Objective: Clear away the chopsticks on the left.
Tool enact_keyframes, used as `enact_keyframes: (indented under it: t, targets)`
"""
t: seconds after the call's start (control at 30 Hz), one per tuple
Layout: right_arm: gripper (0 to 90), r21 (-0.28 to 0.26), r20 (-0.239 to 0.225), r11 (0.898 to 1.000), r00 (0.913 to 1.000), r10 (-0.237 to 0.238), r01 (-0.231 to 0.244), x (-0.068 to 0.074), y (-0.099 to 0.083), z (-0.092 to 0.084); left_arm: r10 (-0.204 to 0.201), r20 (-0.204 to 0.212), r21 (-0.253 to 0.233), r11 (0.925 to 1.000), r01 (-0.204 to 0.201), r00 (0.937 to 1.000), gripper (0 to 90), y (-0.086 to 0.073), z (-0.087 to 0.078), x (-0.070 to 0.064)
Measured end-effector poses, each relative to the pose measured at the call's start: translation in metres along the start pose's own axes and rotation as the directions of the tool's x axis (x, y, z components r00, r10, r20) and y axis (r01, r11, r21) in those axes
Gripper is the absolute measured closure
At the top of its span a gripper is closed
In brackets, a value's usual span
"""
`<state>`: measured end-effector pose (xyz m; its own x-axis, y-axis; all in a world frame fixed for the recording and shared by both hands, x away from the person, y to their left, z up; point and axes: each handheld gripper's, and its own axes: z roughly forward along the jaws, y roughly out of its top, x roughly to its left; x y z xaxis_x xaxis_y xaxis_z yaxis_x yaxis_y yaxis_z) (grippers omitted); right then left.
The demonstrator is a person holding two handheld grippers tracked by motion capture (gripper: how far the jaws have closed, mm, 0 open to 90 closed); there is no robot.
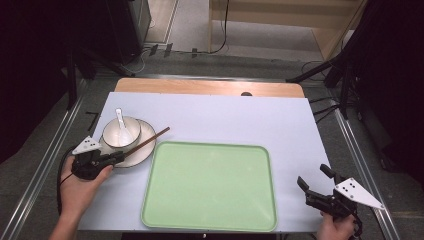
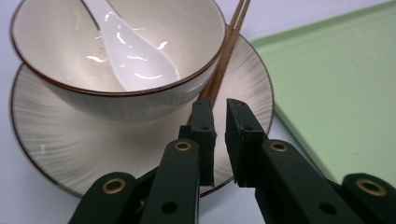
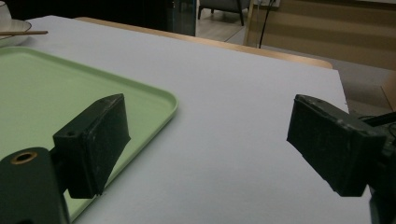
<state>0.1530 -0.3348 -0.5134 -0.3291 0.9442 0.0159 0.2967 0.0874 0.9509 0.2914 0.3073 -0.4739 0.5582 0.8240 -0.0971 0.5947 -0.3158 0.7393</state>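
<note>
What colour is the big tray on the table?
The tray is light green, plain with no pattern. It shows best in the high view.

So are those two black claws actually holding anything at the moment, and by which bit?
The left gripper looks nearly shut at the near end of the chopsticks on the plate, but a real pinch cannot be told. The right gripper is open, holding nothing.

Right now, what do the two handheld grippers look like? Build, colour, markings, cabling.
Both are black two-jaw units. The left gripper has flat rectangular jaws on arms with brass-coloured pivot bushings, a grey three-cornered plate with dark dots on top, and a black cable trailing back. The right gripper carries a like plate; its pads look scuffed. Forearms are bare, with no sleeves or gloves.
</note>
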Motion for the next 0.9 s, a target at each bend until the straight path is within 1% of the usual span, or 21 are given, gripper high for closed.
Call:
enact_keyframes:
  t: [0.07, 0.1, 0.23, 0.37, 0.43, 0.53, 0.67, 0.83, 0.9]
  targets:
    - [13.0, 0.003, 0.001, 1.000, 1.0000, -0.002, 0.002, 0.000, 0.000, 0.001, 0.000, -0.009, 0.002, 1.0000, 0.000, 1.0000, 81.5, 0.000, 0.000, 0.002]
    - [13.0, 0.003, 0.001, 1.000, 1.0000, -0.002, 0.002, 0.000, 0.000, 0.001, 0.002, -0.020, 0.006, 1.0000, -0.002, 0.9998, 81.5, 0.000, 0.000, 0.002]
    - [13.0, 0.006, -0.003, 1.000, 1.0000, -0.003, 0.003, -0.001, -0.001, 0.001, 0.011, -0.038, 0.031, 0.9995, -0.010, 0.9992, 81.1, -0.002, 0.002, 0.004]
    - [13.0, 0.006, -0.002, 1.000, 1.0000, 0.000, 0.000, -0.001, -0.001, 0.001, 0.022, -0.036, 0.051, 0.9985, -0.020, 0.9991, 80.2, -0.002, 0.005, 0.004]
    - [13.0, 0.007, -0.002, 1.000, 1.0000, 0.001, -0.001, -0.001, -0.001, 0.001, 0.027, -0.034, 0.051, 0.9984, -0.025, 0.9991, 80.1, -0.002, 0.006, 0.003]
    - [13.0, 0.007, -0.001, 1.000, 1.0000, -0.001, 0.001, -0.001, -0.001, 0.000, 0.027, -0.029, 0.054, 0.9982, -0.026, 0.9992, 80.2, -0.001, 0.006, 0.003]
    - [13.0, 0.008, 0.001, 1.000, 1.0000, -0.003, 0.003, -0.001, -0.001, 0.000, 0.020, -0.010, 0.058, 0.9982, -0.019, 0.9998, 80.2, -0.001, 0.006, 0.003]
    - [13.0, 0.010, -0.004, 1.000, 1.0000, -0.002, 0.002, -0.001, -0.001, 0.001, 0.038, 0.002, 0.093, 0.9950, -0.039, 0.9993, 78.7, -0.001, 0.011, -0.002]
    - [13.0, 0.009, -0.003, 1.000, 1.0000, -0.002, 0.002, -0.001, -0.001, 0.001, 0.041, 0.001, 0.107, 0.9934, -0.041, 0.9991, 78.4, -0.002, 0.014, -0.003]
